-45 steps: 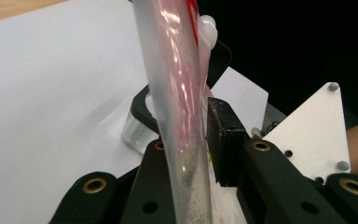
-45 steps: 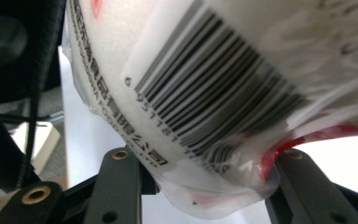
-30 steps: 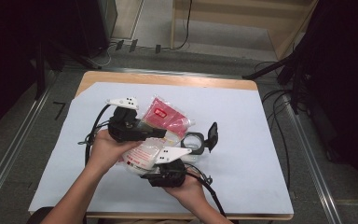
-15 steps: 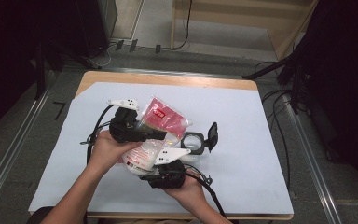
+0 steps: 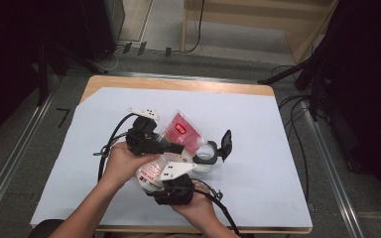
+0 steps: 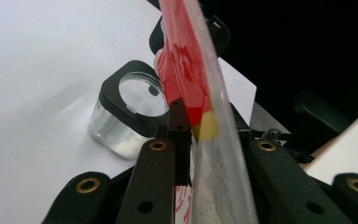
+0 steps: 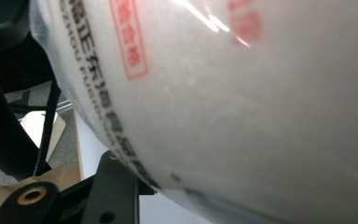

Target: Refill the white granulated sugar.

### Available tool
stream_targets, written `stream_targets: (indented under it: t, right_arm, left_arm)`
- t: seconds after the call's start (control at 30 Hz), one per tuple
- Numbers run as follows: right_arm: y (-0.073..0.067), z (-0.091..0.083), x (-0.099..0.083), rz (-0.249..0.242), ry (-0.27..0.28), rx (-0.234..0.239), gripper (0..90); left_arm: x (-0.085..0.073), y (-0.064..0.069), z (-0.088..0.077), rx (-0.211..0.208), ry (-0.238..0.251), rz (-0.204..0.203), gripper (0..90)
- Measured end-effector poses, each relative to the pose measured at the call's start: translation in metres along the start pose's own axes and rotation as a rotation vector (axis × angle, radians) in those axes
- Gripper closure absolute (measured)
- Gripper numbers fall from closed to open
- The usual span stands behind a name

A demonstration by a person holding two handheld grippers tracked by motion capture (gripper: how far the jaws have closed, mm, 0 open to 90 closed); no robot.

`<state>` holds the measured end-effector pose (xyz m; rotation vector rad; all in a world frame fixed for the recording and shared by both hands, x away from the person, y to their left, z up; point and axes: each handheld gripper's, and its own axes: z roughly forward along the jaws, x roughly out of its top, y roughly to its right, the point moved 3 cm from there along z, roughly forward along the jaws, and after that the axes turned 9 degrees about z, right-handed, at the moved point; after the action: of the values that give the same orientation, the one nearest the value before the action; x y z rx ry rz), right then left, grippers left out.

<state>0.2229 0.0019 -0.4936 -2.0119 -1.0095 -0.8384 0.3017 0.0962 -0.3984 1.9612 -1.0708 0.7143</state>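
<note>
R gripper sits nearest the person, at table's near edge, clamped on the fat lower part of the bag of white powder; in right gripper view the bag bulges right against the camera, red & black print on it, one black jaw under it. L gripper just beyond, coming from the left, clenched on the bag's flat upper part: in left gripper view the thin clear & red plastic edge stands upright betw. the two jaws, pinched. Bag is held off the table betw. both grippers, red-labelled top tilted up and away from the person. Just past the bag, on the white sheet, a clear square container w/ black rim, open, its black flip lid standing up on the far right side. Container is near bag's top end; touching or not, can't tell.
</note>
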Motion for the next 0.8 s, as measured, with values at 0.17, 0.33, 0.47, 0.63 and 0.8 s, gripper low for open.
stream_targets:
  t: [0.17,0.33,0.47,0.63,0.8]
  right_arm:
    - [-0.0005,0.0007,-0.0010,0.020,-0.003,-0.049,57.4]
    - [0.0014,-0.0009,-0.0014,0.041,-0.006,-0.036,58.9]
    - [0.0017,-0.0012,-0.0005,0.080,0.002,0.000,58.9]
    - [0.0069,-0.0051,0.0028,0.140,0.032,0.028,59.3]
    - [0.0046,-0.0057,0.0033,0.135,0.047,0.061,59.3]
  left_arm:
    - [0.0012,0.0015,0.0057,0.002,-0.005,-0.046,74.7]
    - [0.0016,0.0010,0.0089,-0.014,-0.010,-0.072,70.2]
    - [0.0031,-0.0003,0.0071,-0.033,-0.012,-0.100,63.2]
    - [0.0052,0.0044,0.0049,0.011,-0.017,-0.082,63.9]
    - [0.0063,0.0063,0.0054,0.018,-0.039,-0.079,73.9]
